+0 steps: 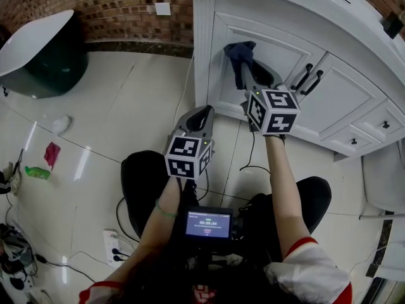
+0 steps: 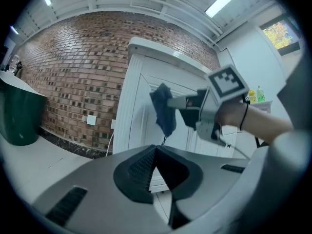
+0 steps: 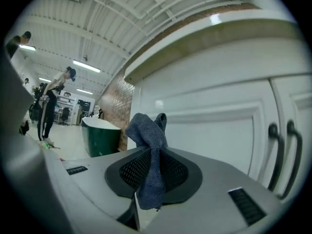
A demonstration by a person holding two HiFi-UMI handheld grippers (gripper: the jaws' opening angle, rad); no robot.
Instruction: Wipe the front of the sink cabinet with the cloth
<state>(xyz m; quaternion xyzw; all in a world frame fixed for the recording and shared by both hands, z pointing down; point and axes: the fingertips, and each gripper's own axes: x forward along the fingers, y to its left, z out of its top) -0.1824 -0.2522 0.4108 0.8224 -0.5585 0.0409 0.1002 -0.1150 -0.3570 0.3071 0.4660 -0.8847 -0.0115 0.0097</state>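
Over at the far left a dark green bathtub [image 1: 39, 52] with a white rim stands against the brick wall [image 1: 126, 5], and a pink scrap [image 1: 51, 152] lies on the pale tiled floor [image 1: 114, 113] in front of it. Nearer the middle, the person crouches facing the white sink cabinet [image 1: 209, 18] with a small lit screen [image 1: 207, 223] at their lap. The left gripper [image 1: 204, 113] is held low, short of the cabinet's left corner, its jaws brought together with nothing between them. Just to the right and higher up, the right gripper [image 1: 245, 68] reaches in to the left-hand cabinet door [image 1: 278, 46]. Its jaws are closed tight on the dark blue cloth [image 1: 240, 52], which bunches up above them and hangs a little below. The cloth sits at the upper left part of that door's recessed panel, though I cannot tell if it is actually pressing on the surface. Further right, a pair of black door handles [image 1: 307, 78] stands where the two doors meet, and beyond them are small drawers with dark knobs [image 1: 385, 125].
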